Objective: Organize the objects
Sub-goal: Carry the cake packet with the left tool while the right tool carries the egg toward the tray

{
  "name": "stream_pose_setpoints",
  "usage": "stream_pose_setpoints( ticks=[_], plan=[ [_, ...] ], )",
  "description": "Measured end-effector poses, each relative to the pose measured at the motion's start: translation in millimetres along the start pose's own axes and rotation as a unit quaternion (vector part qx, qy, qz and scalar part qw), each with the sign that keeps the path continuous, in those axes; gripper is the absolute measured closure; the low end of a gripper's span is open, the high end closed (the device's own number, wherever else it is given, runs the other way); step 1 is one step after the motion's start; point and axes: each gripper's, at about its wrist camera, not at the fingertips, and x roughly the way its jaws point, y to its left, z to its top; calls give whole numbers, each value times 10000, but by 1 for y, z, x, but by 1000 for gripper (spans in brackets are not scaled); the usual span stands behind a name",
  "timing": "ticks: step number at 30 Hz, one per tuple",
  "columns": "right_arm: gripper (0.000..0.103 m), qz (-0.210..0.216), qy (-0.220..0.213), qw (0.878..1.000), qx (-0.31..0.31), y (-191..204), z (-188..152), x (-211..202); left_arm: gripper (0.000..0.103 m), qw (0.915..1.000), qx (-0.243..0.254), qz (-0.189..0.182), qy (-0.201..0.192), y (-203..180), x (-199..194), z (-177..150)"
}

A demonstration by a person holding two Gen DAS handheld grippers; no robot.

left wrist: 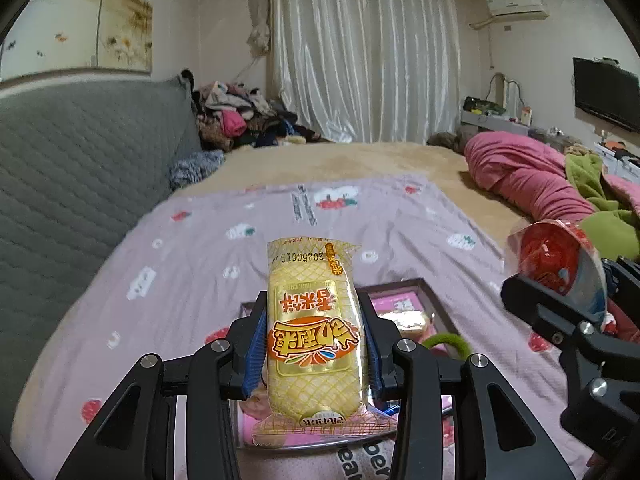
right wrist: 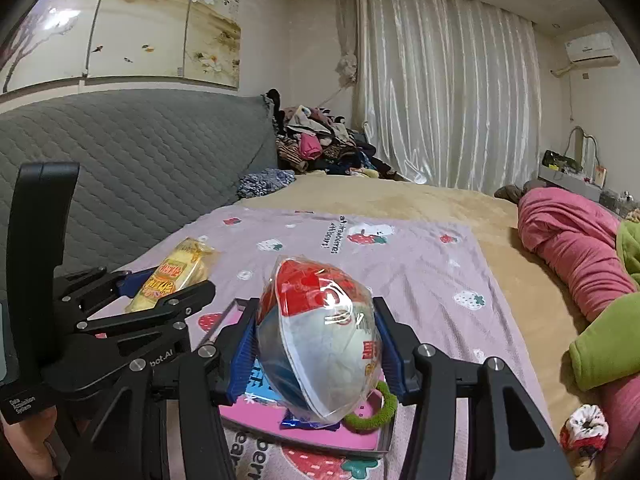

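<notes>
My left gripper [left wrist: 316,344] is shut on a yellow snack packet [left wrist: 314,332] and holds it above a shallow tray [left wrist: 434,300] with a pink lining. My right gripper [right wrist: 318,340] is shut on a puffy red, white and blue snack bag [right wrist: 320,336] and holds it above the same tray [right wrist: 308,436]. A green hair tie [right wrist: 374,412] and a blue packet [right wrist: 308,424] lie in the tray. The left gripper with the yellow packet [right wrist: 176,276] shows at the left of the right wrist view. The right gripper with its bag [left wrist: 556,260] shows at the right of the left wrist view.
The tray lies on a lilac strawberry-print sheet [left wrist: 224,248] on a bed. A grey quilted headboard [left wrist: 80,168] is at the left. A rolled pink blanket [right wrist: 576,244] and a green one [right wrist: 604,344] lie at the right. A red-and-white pouch [right wrist: 584,428] lies at the right.
</notes>
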Motion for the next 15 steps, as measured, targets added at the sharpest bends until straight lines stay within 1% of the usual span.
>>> stream_pose_setpoints(
  ticks=[2, 5, 11, 15],
  plan=[
    [50, -10, 23, 10000, 75, -3, -10, 9, 61, 9998, -169, -95, 80, 4, 16, -8],
    [50, -2, 90, 9997, 219, -6, -24, 25, 61, 9995, -253, -67, 195, 5, 36, -20],
    [50, -35, 417, 9990, 138, -5, -40, 73, 61, 9990, -186, -2, 396, 3, 79, -44],
    [50, -52, 600, 9981, 129, -11, -58, 101, 61, 9983, -172, -19, 559, 5, 109, -64]
  ],
)
